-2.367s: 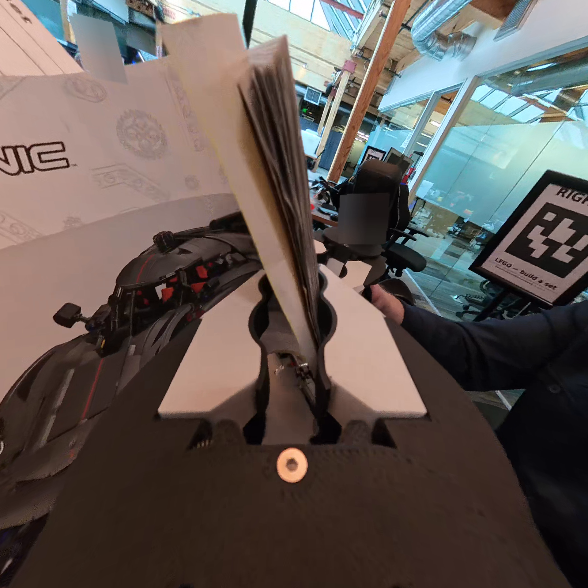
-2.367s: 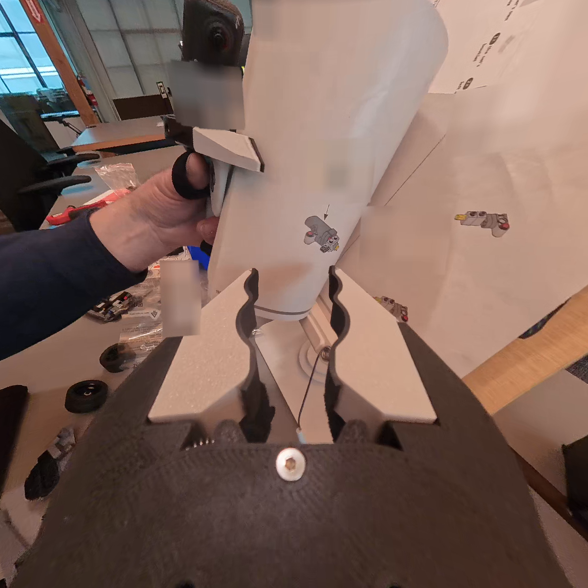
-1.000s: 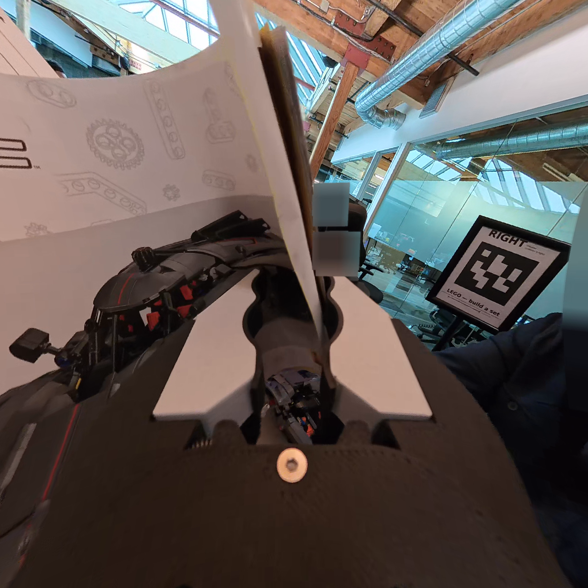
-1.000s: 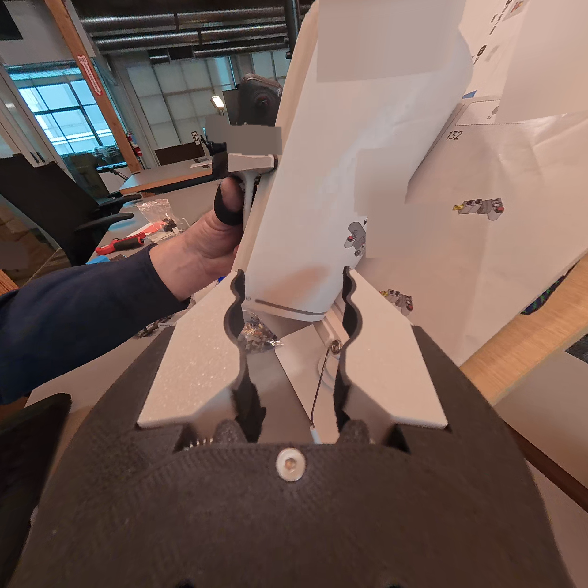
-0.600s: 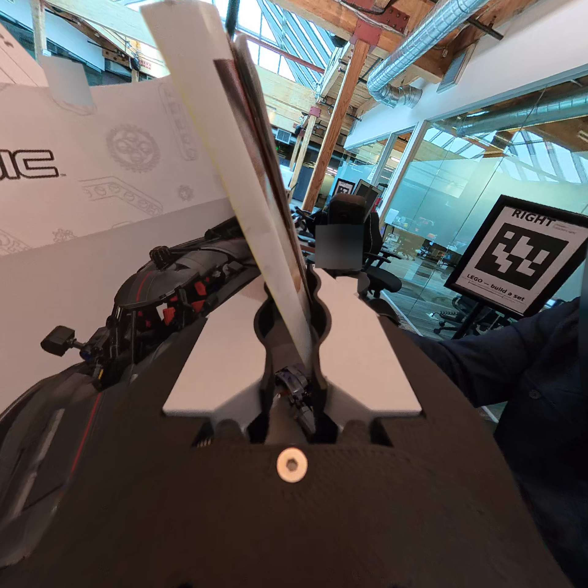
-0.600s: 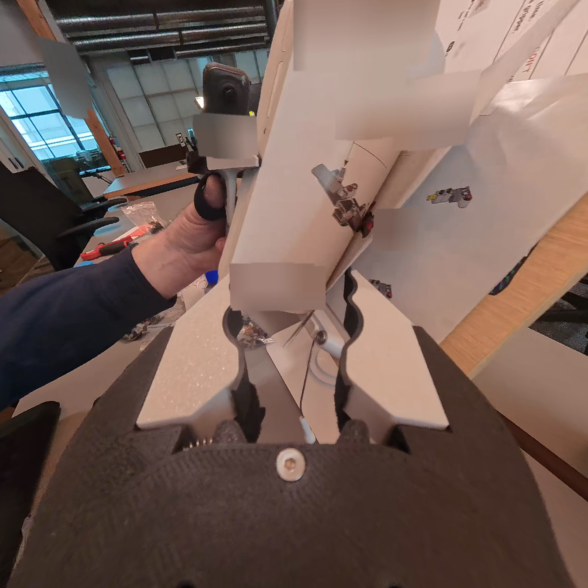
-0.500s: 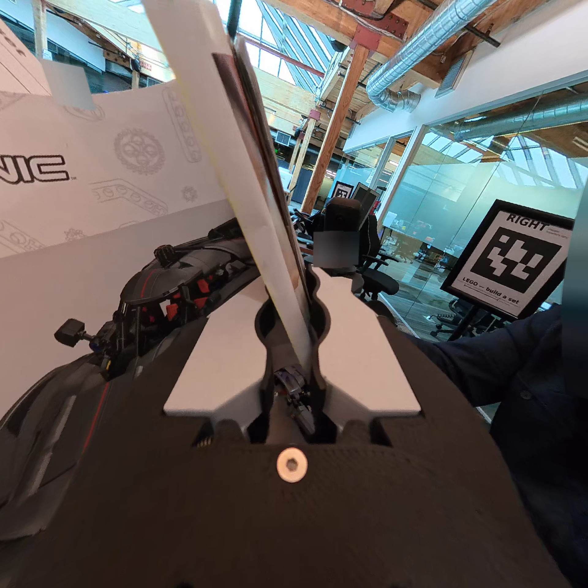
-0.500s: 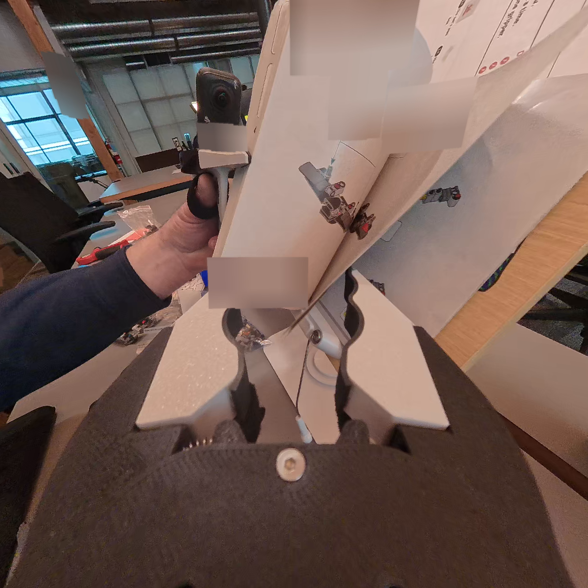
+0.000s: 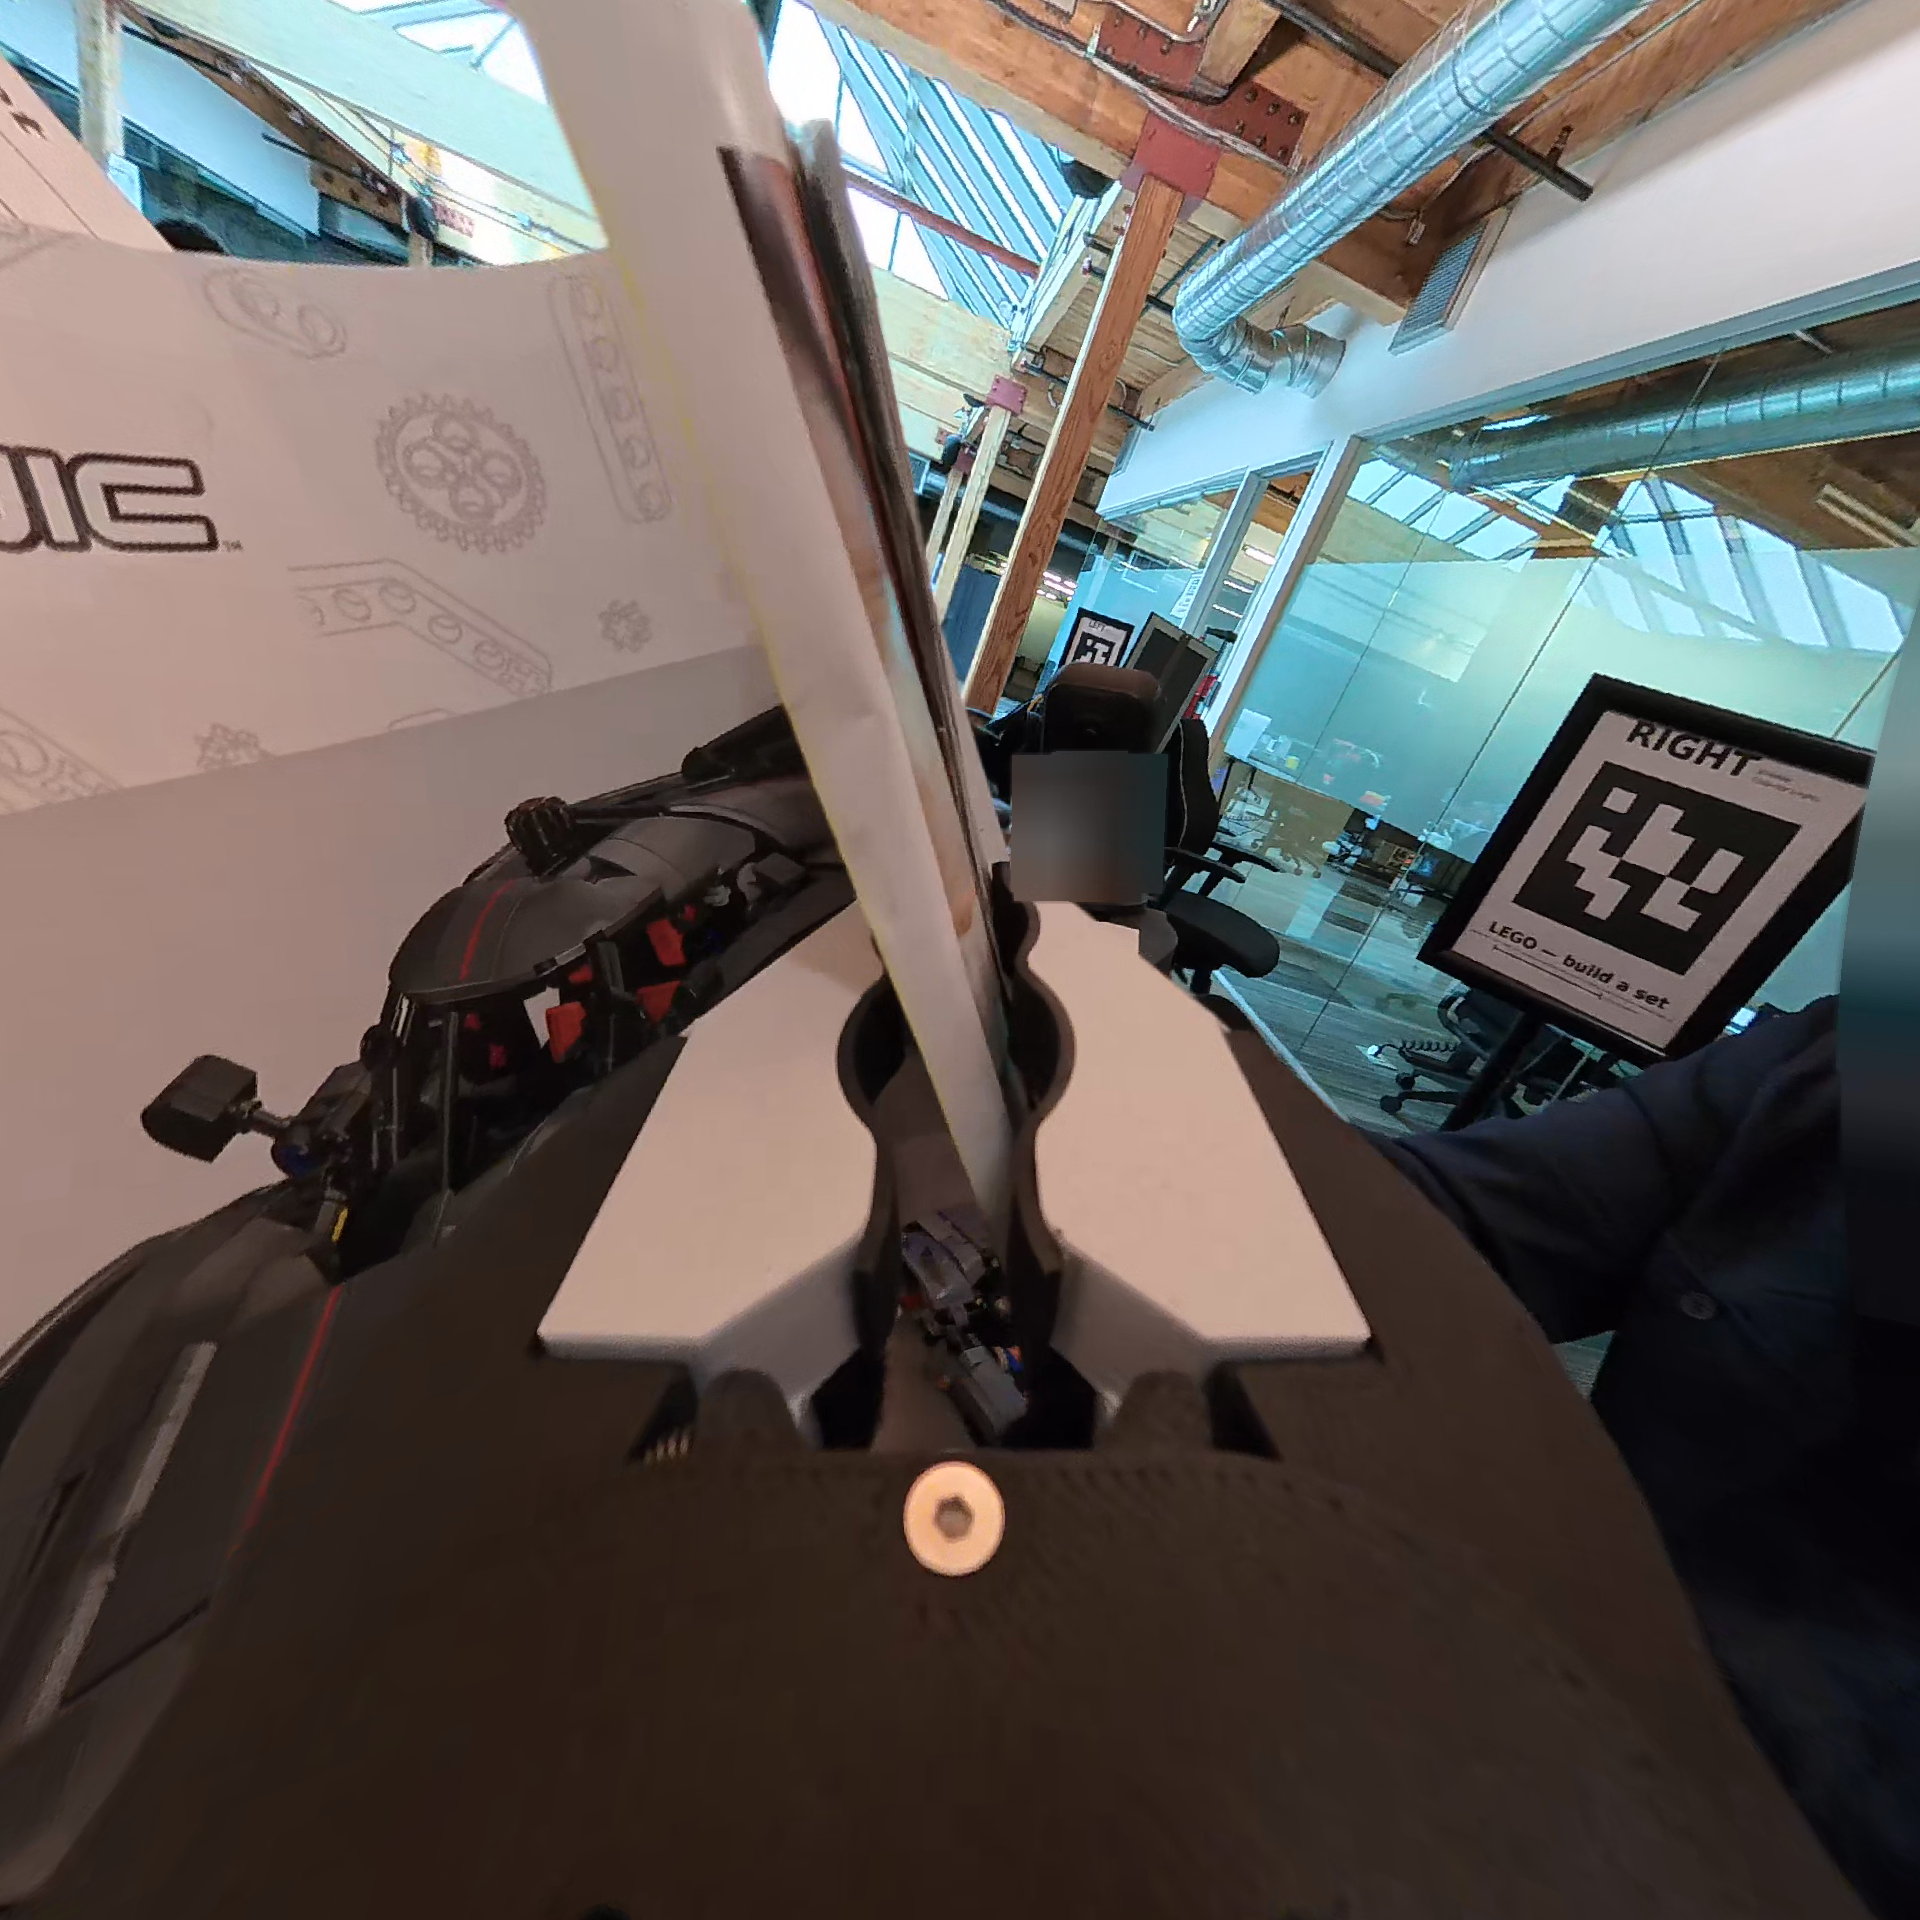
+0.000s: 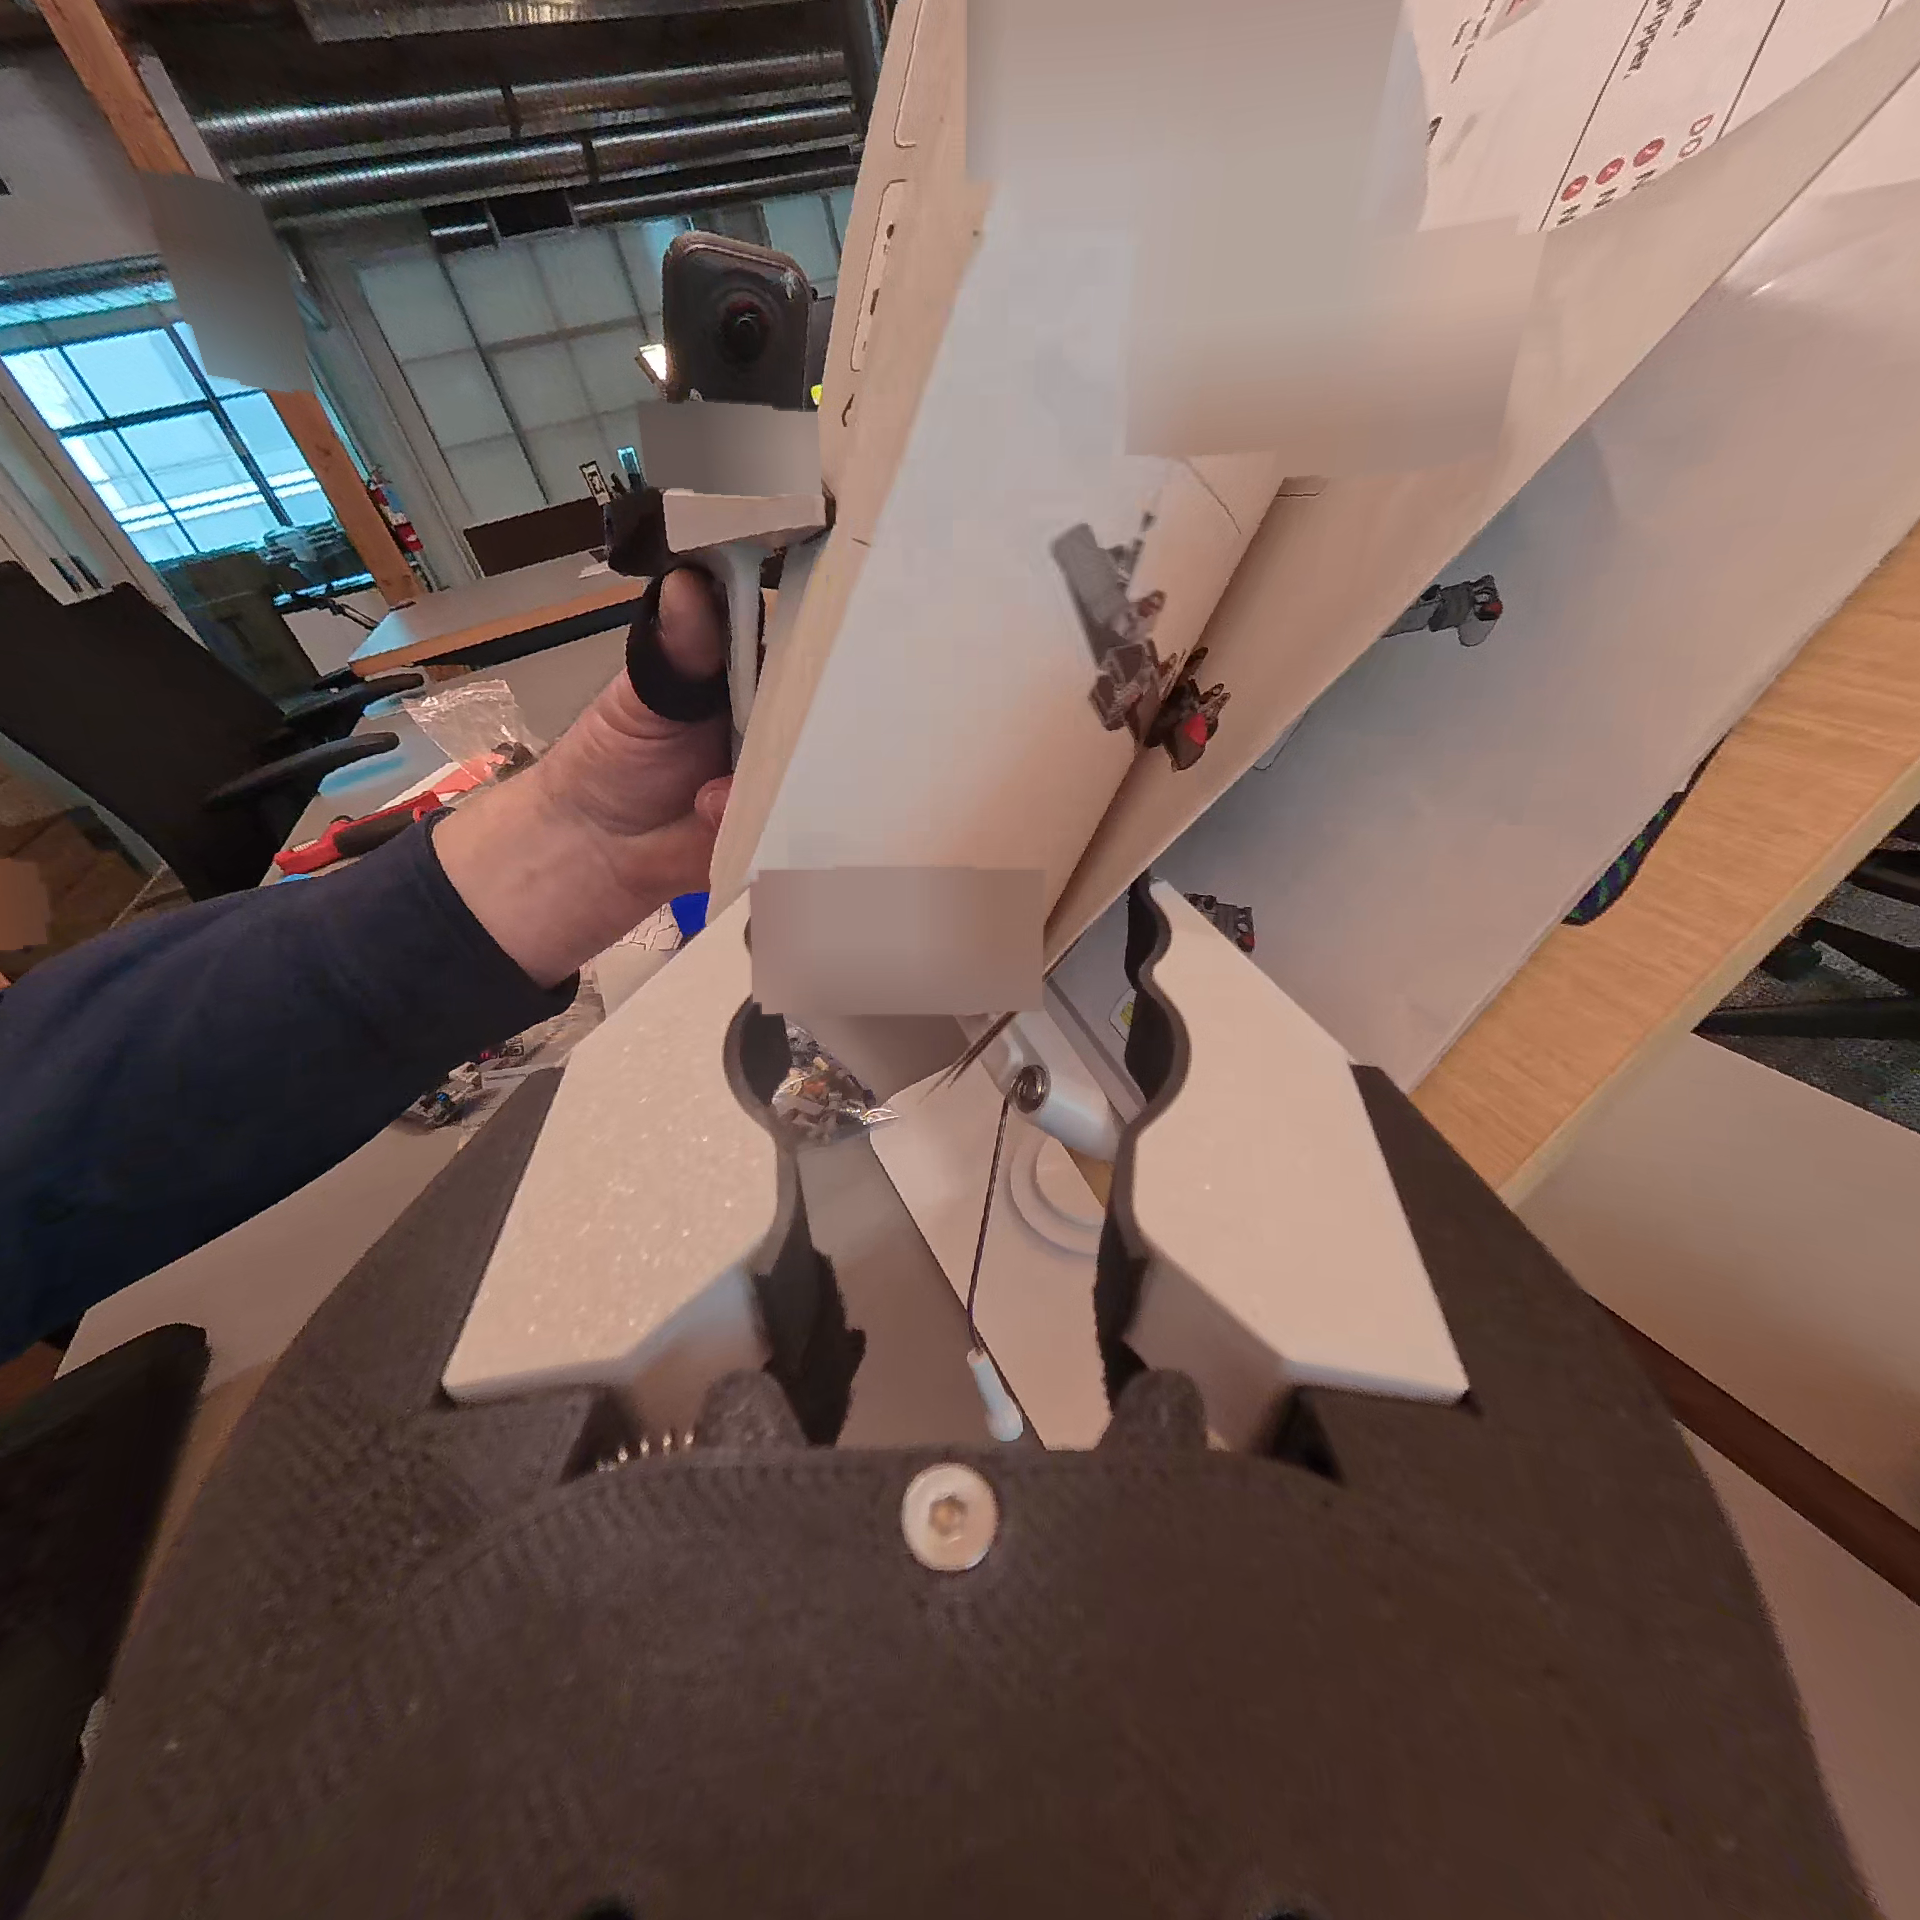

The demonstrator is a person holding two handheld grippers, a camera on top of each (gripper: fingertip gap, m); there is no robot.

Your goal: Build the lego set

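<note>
My left gripper (image 9: 951, 997) is shut on a thick stack of pages of the instruction booklet (image 9: 831, 623) and holds it upright. The booklet's cover (image 9: 312, 831), with a black car picture, spreads to the left. In the right wrist view the left gripper (image 10: 743, 520) shows at the booklet's far edge, held by a hand (image 10: 613, 790). My right gripper (image 10: 940, 914) is open. A loose page (image 10: 966, 644) with small part drawings hangs just above and between its fingertips. It holds nothing.
A grey table (image 10: 260, 1247) carries clear bags of small parts (image 10: 468, 717) and a red tool (image 10: 353, 831). A wooden table edge (image 10: 1714, 831) runs at the right. A white stand base with a thin cable (image 10: 1049, 1153) sits below the booklet. A framed marker sign (image 9: 1652, 873) stands right. The left gripper's tips are roughly 8 centimeters from the right gripper's.
My left gripper closed tighter on the page stack about a second ago and stays shut. The pages in front of my right gripper fanned apart and tilted left. My right gripper stays open.
</note>
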